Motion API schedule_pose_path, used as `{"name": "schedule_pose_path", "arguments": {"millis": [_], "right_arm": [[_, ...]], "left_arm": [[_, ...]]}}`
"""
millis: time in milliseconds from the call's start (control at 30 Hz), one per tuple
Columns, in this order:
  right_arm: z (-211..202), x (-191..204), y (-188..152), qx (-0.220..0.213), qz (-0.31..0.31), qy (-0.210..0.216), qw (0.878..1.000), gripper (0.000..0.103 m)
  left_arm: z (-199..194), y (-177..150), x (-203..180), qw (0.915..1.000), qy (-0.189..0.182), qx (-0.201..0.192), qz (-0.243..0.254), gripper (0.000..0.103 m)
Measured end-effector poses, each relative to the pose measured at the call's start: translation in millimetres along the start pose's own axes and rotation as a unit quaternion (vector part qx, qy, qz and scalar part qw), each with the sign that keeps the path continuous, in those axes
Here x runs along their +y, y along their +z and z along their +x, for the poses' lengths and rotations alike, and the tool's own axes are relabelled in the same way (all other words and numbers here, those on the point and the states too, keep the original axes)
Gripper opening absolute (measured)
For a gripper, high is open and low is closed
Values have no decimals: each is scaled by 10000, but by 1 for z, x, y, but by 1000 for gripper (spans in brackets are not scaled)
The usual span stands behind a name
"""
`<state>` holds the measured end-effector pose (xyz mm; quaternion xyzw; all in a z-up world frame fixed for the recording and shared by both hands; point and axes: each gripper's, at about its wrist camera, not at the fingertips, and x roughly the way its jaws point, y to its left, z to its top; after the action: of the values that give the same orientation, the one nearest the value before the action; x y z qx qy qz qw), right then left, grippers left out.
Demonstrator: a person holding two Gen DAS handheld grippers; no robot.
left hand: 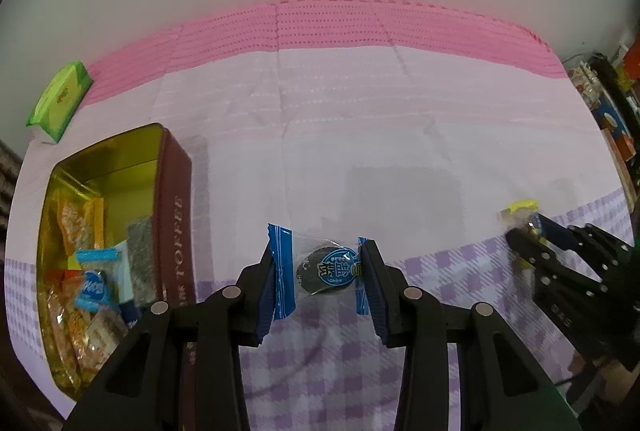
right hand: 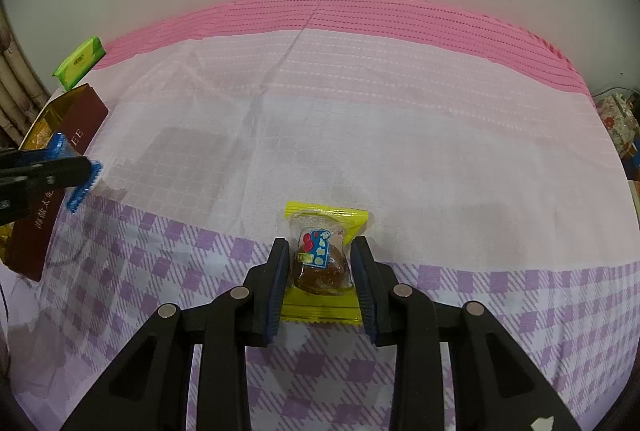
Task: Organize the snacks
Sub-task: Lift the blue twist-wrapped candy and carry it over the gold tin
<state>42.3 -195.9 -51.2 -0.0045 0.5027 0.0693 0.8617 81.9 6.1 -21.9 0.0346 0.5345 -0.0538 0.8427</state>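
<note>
My left gripper point(left hand: 320, 253) is shut on a blue-edged clear snack packet point(left hand: 316, 271) with a dark round sweet inside, held just above the cloth to the right of the tin. The open brown toffee tin point(left hand: 176, 211) stands at the left, with several wrapped snacks in its gold interior. My right gripper point(right hand: 319, 247) is shut on a yellow-edged packet point(right hand: 320, 271) with a brown sweet, which lies on the checked cloth. The right wrist view shows the left gripper point(right hand: 80, 171) and its blue packet point(right hand: 86, 187) at the far left, in front of the tin point(right hand: 84, 119).
A green tissue pack point(left hand: 60, 97) lies at the far left of the table, beyond the tin. The pink and lilac tablecloth point(right hand: 360, 131) runs back to a white wall. Cluttered shelves point(left hand: 612, 111) stand off the table's right edge.
</note>
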Motion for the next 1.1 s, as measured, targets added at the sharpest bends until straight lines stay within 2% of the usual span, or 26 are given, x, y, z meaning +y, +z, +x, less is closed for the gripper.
{"name": "schedule_pose_path", "arguments": {"millis": [433,667,1100], "right_arm": [[0,0,0,11,-30,-33,10000,31],[0,0,0,15,-45,-46,10000,31],[0,1,1,20,-64,-75,9999,32]], "left_arm": [[-42,-7,27,9993,77,-183,-307,40],[-60,-8,54,9980,161,-217,-578,40],[-65,-15,138,9885,973,-267,-1128,40]]}}
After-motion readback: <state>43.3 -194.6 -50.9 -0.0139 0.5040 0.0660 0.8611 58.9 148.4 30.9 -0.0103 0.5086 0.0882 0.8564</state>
